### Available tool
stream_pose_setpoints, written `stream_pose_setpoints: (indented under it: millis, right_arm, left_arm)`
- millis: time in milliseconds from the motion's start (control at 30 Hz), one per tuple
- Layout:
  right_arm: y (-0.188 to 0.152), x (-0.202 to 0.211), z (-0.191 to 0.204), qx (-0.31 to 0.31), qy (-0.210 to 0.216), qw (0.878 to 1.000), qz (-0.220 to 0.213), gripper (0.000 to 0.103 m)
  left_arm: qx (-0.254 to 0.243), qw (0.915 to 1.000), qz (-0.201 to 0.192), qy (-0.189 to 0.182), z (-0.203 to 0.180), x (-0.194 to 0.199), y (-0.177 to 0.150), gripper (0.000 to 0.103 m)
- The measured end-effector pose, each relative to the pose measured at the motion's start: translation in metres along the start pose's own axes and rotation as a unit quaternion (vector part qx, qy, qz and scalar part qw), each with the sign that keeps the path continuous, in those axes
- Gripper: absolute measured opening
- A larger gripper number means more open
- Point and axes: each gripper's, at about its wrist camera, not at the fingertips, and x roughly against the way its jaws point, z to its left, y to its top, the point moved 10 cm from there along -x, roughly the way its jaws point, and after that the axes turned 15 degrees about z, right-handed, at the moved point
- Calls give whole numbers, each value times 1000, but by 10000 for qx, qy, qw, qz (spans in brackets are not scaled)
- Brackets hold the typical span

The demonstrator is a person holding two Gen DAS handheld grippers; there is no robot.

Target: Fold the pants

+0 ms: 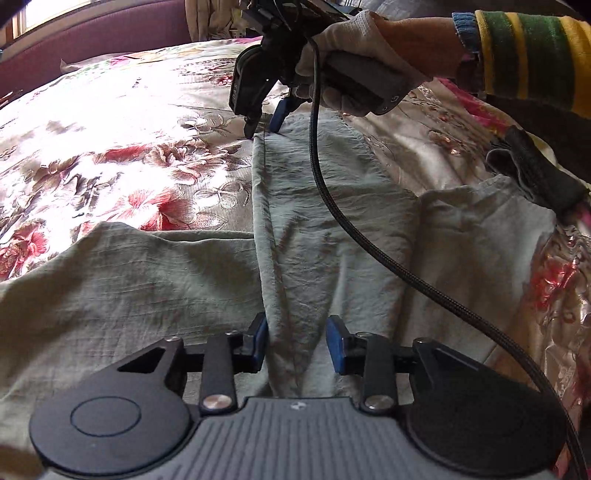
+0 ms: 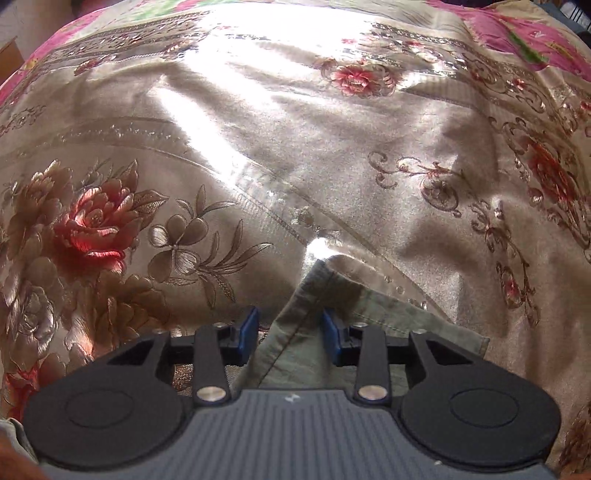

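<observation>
I see a bed under a shiny floral cover in cream, brown and red, sunlit at its far part, with a purple padded headboard and a bright window behind it at the top left of the left view. The pants, pale grey-green and creased, lie flat on the cover. One leg is folded over, and it runs as a long strip straight away from my left claw to my right claw, with the hem at the far end; the rest spreads out left and right below it. My left claw stands partly open astride the strip's raised fold; the left pad is at the cloth and the right pad is clear of it. My right claw, in a white-gloved hand with a striped sleeve, points down at the hem corner; in its own view the jaws are partly open around that corner without pinching it. A black cable trails across the pants.
</observation>
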Motion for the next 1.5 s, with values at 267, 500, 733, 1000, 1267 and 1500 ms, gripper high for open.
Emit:
stream_pose_setpoints:
  millis: [267,500,733,1000,1267,1500]
  right_arm:
    - [-30,58,-32,-290,510,9963,-622,2]
    - [-110,170,-107,-1148,1185,9714,-1707,2]
    - [-234,212,-180,-1967,1505,9442,-2170,2]
    - [-340,127,-239,-3239,1769,9149,-1637,2]
    - [-377,93,-245,-3575,1926,9017,-1486,2]
    - [-391,96,-248,-3330,1229,9240,-1419,8]
  left_arm:
    - [-108,9992,-268,275,5,10,1,19]
    - [-551,9927,-773,751,-18,44,4,18]
    - [-1168,9848,-891,927,-63,58,-4,18]
    - [-2043,9705,-565,1150,-108,30,-19,18]
    - [-2393,9632,-263,1197,-123,13,-39,18]
    - [-2466,9615,-220,1194,-128,6,-45,19]
